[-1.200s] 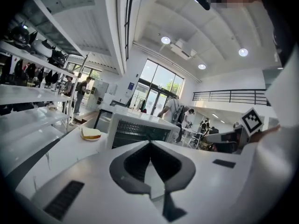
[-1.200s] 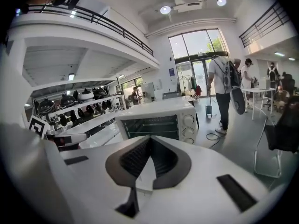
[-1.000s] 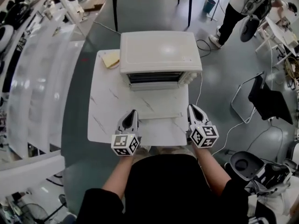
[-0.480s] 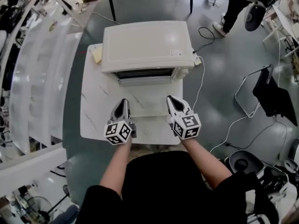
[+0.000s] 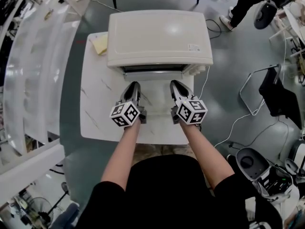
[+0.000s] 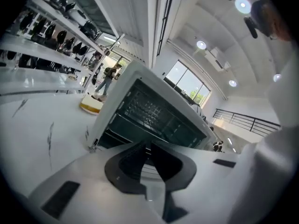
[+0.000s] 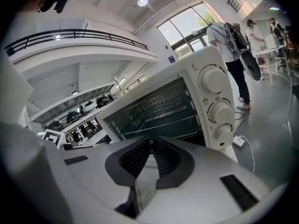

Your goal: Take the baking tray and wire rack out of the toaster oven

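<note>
Left gripper (image 5: pixel 135 84) and right gripper (image 5: pixel 175 83) closed, empty, at toaster oven (image 5: pixel 159 37) mouth; wire rack (image 7: pixel 159 101) inside, baking tray unclear; should open jaws, pinch rack's front edge evenly, pull level.

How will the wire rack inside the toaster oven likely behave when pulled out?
The wire rack looks like a thin metal grid, so it is probably stiff and light. Its bare wires may be slippery for the jaws. It seems to span the toaster oven cavity, so it should slide, not roll.
</note>
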Demonstrator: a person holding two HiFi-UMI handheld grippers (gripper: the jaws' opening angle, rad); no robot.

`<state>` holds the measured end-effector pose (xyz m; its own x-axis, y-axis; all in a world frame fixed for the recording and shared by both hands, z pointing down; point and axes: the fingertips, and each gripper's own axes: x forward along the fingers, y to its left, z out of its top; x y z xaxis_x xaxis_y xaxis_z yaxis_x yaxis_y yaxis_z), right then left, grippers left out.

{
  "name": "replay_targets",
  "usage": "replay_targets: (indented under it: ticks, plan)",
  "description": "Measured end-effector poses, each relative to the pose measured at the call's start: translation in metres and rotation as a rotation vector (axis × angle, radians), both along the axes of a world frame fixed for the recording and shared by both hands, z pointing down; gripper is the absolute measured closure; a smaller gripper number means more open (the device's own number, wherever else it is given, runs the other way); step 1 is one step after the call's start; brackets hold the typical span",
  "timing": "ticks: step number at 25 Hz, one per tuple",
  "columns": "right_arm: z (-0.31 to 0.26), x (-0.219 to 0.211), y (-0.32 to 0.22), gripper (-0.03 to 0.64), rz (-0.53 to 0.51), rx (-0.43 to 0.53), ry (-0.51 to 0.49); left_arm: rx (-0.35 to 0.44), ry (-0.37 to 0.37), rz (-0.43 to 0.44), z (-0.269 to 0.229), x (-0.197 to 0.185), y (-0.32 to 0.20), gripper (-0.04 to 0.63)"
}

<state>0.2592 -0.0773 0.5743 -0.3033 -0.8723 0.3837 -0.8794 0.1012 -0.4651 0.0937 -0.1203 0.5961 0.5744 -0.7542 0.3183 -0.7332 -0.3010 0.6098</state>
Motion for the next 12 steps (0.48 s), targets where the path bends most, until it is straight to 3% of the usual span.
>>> replay_targets:
  ticks: [3,6,9,12]
  plan:
    - [0.013,0.000,-0.017,0.587,0.039,-0.015,-0.046,-0.036,0.063,-0.003,0.013,0.003,-0.016,0.550]
    - [0.030,-0.010,-0.033,0.486,0.037,-0.044,-0.071,-0.067,0.076,0.004,0.028,0.004,-0.030,0.489]
    - [0.045,-0.013,-0.045,0.486,0.062,-0.072,-0.108,-0.097,0.115,-0.008,0.043,0.007,-0.042,0.482]
    - [0.060,-0.006,-0.053,0.486,0.153,-0.110,-0.191,-0.131,0.143,0.004,0.055,0.013,-0.050,0.476]
